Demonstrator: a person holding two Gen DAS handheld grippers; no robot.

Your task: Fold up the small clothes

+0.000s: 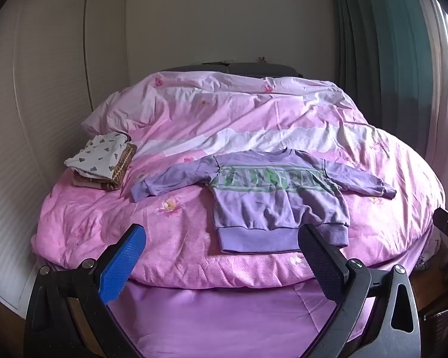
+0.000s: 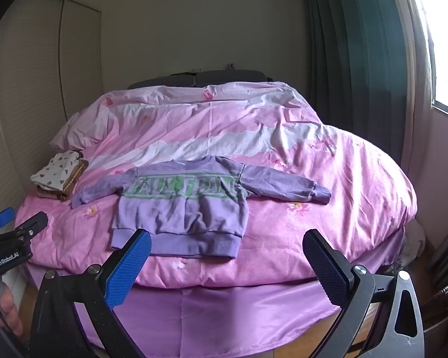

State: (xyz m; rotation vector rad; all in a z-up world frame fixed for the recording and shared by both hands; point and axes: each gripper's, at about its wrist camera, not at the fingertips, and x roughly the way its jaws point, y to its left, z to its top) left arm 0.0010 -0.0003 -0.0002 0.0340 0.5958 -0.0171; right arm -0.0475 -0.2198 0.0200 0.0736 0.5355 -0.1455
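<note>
Purple sweatshirt (image 1: 271,200) lies flat on the bed (image 1: 176,238), unfolded; both grippers' fingers (image 1: 121,264) (image 2: 324,264) gape empty. Next: grasp a sleeve.

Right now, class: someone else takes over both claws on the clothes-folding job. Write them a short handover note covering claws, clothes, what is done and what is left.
Left claw: open, empty, short of the bed's near edge.
Right claw: open, empty, beside it.
Sweatshirt: purple, flat on the pink duvet, front up, sleeves spread, hem nearest you. Not folded.
Folded pile: at the duvet's left side, heart-print piece on top. Seems done.
Left: fold the sweatshirt, probably sleeves in first, then add it to the pile.
</note>
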